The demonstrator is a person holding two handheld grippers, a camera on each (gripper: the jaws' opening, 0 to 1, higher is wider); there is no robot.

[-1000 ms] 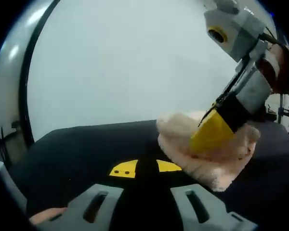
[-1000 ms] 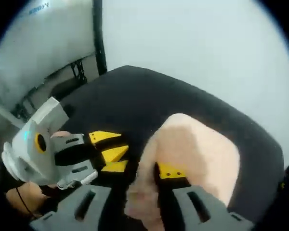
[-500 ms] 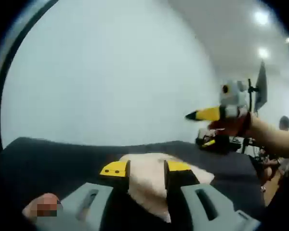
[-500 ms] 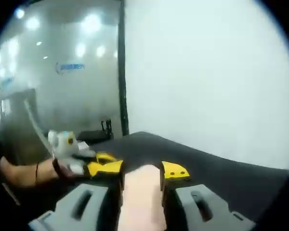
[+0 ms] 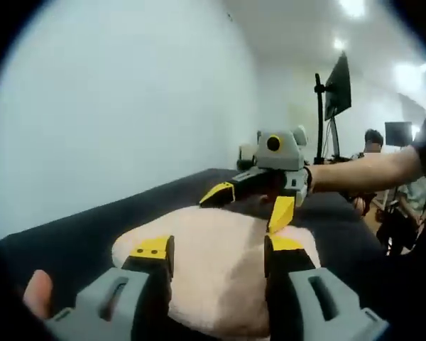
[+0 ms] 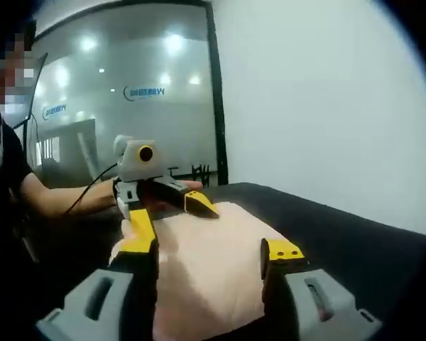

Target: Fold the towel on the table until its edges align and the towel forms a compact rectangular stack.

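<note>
White wall and ceiling lights back the left gripper view, where a dark, cloth-covered table [image 5: 78,227] carries the pale peach, fluffy folded towel [image 5: 213,263]. The left gripper [image 5: 216,249] stands with its jaws apart over the near edge, gripping nothing. Across the towel the right gripper [image 5: 252,202], on a person's outstretched arm, also has its yellow tips spread, low at the far edge.

From the right gripper view, a glass partition and white wall lie behind the same towel [image 6: 213,263], a thick, roughly rectangular pad on the table [image 6: 355,241]. Both grippers are spread; the left one's tips seem to touch the cloth, though blur makes that uncertain.

Judging by this, the stack needs squaring: press edges inward evenly from opposite sides, keeping layers from sliding.
</note>
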